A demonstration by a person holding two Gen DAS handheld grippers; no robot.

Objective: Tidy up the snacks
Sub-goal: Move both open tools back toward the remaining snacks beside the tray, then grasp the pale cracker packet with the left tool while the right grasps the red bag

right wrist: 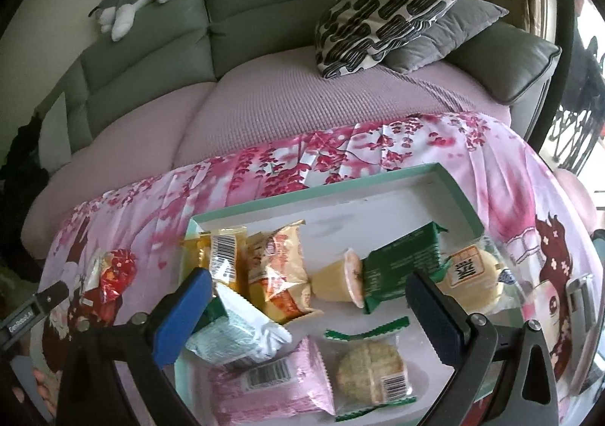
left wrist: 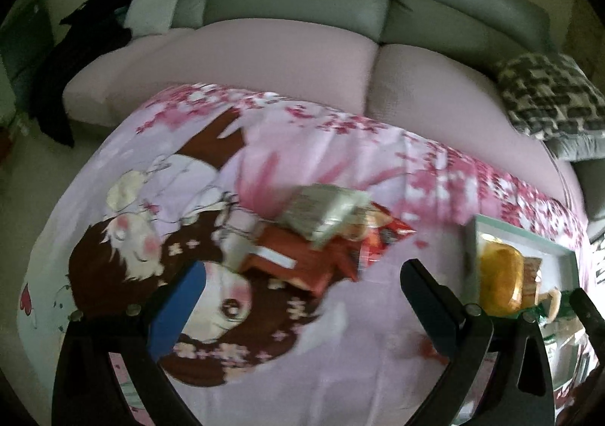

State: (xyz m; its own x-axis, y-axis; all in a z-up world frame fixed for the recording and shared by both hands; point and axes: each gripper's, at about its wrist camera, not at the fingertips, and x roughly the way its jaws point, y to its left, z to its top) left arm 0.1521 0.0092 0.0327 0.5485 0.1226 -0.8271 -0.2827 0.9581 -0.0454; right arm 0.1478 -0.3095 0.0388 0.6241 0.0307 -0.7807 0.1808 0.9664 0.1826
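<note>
On the pink cartoon-print cloth (left wrist: 310, 369), a small heap of snacks — a red packet (left wrist: 302, 259) with a grey-white packet (left wrist: 321, 212) on top — lies ahead of the left gripper (left wrist: 302, 297), whose fingers stand wide apart and hold nothing. Over the mint-rimmed tray (right wrist: 446, 184) the right gripper (right wrist: 306, 316) is likewise spread wide and seems empty, though its blue pad (right wrist: 181, 316) may be touching a white-green packet (right wrist: 238, 335). Inside the tray lie a yellow packet (right wrist: 223, 259), an orange packet (right wrist: 280, 274), a jelly cup (right wrist: 340, 282), a green packet (right wrist: 404, 263), a pink packet (right wrist: 264, 384) and a clear-wrapped round cake (right wrist: 370, 369).
</note>
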